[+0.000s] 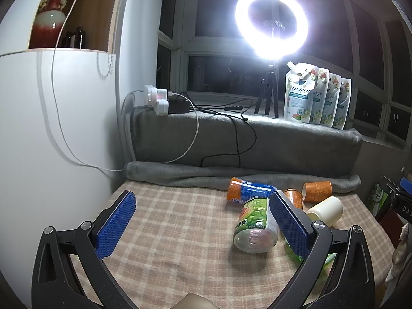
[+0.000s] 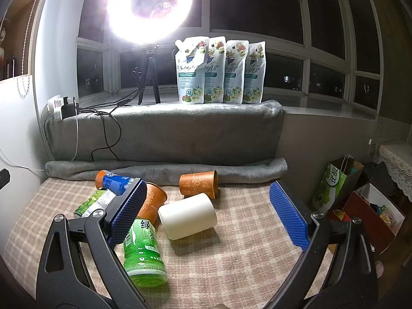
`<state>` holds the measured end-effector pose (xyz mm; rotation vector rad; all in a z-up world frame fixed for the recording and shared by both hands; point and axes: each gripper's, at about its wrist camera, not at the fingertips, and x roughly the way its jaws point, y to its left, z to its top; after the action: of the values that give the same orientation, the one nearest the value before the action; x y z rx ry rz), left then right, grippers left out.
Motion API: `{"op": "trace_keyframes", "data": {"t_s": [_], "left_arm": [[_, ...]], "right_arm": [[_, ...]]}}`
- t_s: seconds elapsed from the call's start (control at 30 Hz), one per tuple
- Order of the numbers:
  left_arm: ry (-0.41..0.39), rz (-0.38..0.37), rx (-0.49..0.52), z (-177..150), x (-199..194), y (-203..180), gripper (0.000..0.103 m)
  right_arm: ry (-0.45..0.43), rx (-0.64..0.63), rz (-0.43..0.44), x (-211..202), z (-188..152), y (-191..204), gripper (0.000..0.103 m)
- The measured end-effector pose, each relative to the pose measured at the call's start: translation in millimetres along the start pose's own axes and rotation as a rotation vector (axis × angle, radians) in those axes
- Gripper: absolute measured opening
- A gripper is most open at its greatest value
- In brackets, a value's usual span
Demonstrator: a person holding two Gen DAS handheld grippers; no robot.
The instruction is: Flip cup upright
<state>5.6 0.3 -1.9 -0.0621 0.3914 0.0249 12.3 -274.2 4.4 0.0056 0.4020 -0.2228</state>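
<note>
— Where are the claws?
— Left claw (image 1: pixel 203 221) and right claw (image 2: pixel 207 213) hover wide apart, empty, above the table (image 2: pixel 231 257).
— The cup?
— White cup (image 2: pixel 187 216) lies sideways between the right claw's fingers.

A lit ring light (image 2: pixel 149 5) on a tripod (image 2: pixel 148 77) stands on the far sill, with four pouches (image 2: pixel 219 70) to its right and a power strip (image 2: pixel 63 108) at far left. Bottles (image 2: pixel 143 247) lie on the checked table (image 2: pixel 231 257), left of centre; a grey blanket (image 2: pixel 164 134) drapes the ledge behind.
</note>
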Motion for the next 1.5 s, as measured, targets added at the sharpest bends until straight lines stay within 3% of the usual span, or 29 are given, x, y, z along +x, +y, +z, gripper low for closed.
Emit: {"op": "trace_keyframes", "data": {"t_s": [1.23,1.5], "left_arm": [[0.038,-0.009,-0.03,-6,14,5,0.103],[0.077,-0.034,-0.034,-10,23,11,0.103]], "right_arm": [[0.014,-0.006,0.007,9,-4,8,0.098],[0.08,-0.012,0.084,35,-11,24,0.098]]}}
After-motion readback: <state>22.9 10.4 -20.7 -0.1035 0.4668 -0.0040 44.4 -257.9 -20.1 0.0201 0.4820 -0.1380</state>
